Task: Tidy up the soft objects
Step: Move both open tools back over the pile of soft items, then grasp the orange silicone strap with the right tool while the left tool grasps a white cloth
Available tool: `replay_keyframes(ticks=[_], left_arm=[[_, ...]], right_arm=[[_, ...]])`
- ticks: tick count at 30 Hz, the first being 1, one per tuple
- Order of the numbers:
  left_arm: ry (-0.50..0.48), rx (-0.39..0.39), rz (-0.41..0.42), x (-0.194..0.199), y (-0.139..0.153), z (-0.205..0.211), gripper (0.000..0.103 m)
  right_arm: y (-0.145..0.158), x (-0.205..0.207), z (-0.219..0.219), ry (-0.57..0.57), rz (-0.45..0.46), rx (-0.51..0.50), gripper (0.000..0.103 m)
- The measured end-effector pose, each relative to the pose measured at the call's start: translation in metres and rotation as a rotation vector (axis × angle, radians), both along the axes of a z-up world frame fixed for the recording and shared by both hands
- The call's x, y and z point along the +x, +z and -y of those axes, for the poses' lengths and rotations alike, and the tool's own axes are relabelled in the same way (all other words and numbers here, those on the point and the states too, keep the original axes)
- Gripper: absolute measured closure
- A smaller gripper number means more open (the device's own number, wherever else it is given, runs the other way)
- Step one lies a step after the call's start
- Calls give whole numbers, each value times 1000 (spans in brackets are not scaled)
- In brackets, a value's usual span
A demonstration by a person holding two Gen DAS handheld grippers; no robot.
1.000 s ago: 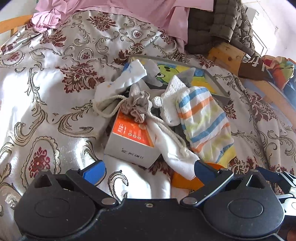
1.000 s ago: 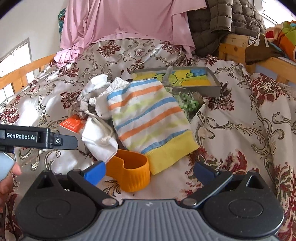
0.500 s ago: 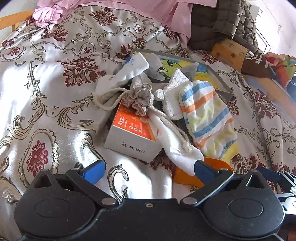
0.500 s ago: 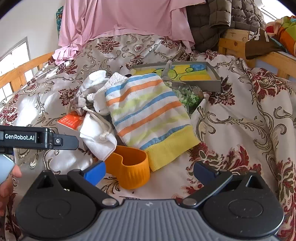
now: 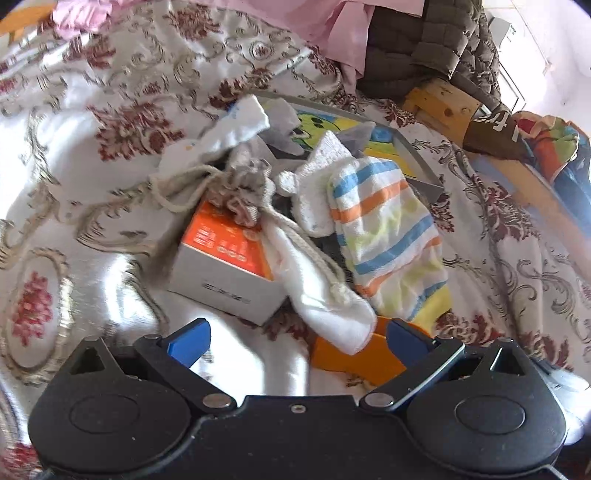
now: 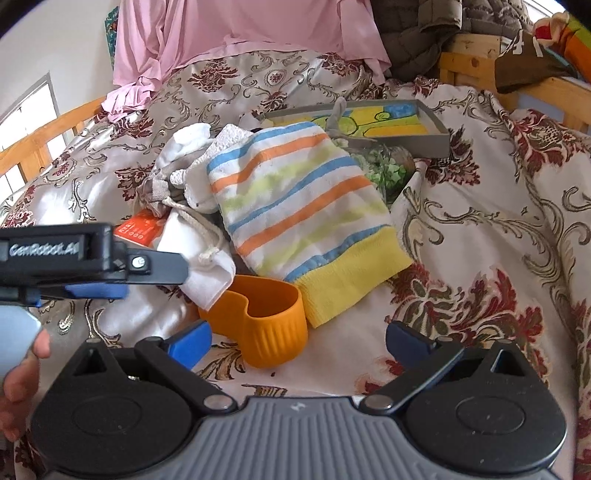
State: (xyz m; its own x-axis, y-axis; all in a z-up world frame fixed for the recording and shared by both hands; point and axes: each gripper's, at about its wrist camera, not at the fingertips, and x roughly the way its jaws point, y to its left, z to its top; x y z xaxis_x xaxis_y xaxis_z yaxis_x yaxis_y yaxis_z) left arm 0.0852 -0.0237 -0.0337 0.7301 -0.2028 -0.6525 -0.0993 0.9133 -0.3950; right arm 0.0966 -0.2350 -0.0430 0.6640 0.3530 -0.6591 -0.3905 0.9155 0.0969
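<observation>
A home bedroom is showing: a floral bedspread (image 6: 480,221) is covering a wooden-railed bed (image 6: 55,129), clothes lying heaped.

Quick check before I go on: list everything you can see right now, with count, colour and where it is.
Striped sock: 1, white with blue, orange and lime stripes, yellow cuff; top of pile.
White socks: at least 2, white; left and back of pile.
Drawstring bag: 1, white, grey gathered neck; draped over box.
Box: 1, orange top, white sides; under bag.
Cup: 1, orange; in front of pile.
Tray: 1, grey, colourful picture inside; behind pile.
Bedspread: 1, cream with red flowers; beneath everything.
Pink cloth: 1; head of bed.
Jacket: 1, dark quilted; back right.
Left tool: open, empty.
Right tool: open, empty.
</observation>
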Motion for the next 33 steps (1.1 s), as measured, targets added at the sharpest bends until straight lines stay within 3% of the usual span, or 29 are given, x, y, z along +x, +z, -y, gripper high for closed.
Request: replay_keyframes(ticks=[10,15,17,20,23,26,33], left_arm=[[41,-169,-53,20,-15,0,19],[75,-215,-46,25,-16,-3,27],[72,-233,-54,27,-17,-4,38],[57,-265,-74,32,-19,-4,56],[67,-283,-66,34,-20,-7,64],[83,-294,-57,35,-20,-11,72],[107,-335,-64,34,-22,-22,79]], right_arm=[[-10,8,-6,35,-19,16,15],[-14,10,-10,75,-25,32,29],[-14,9,-13,93,-24,33,39],[-14,8,-15,102,-17,32,44],[-15,9,-11,89,-23,45,57],[-15,11,-8,83,-36,64,64],[-15,11,-11,92,-29,60,68]])
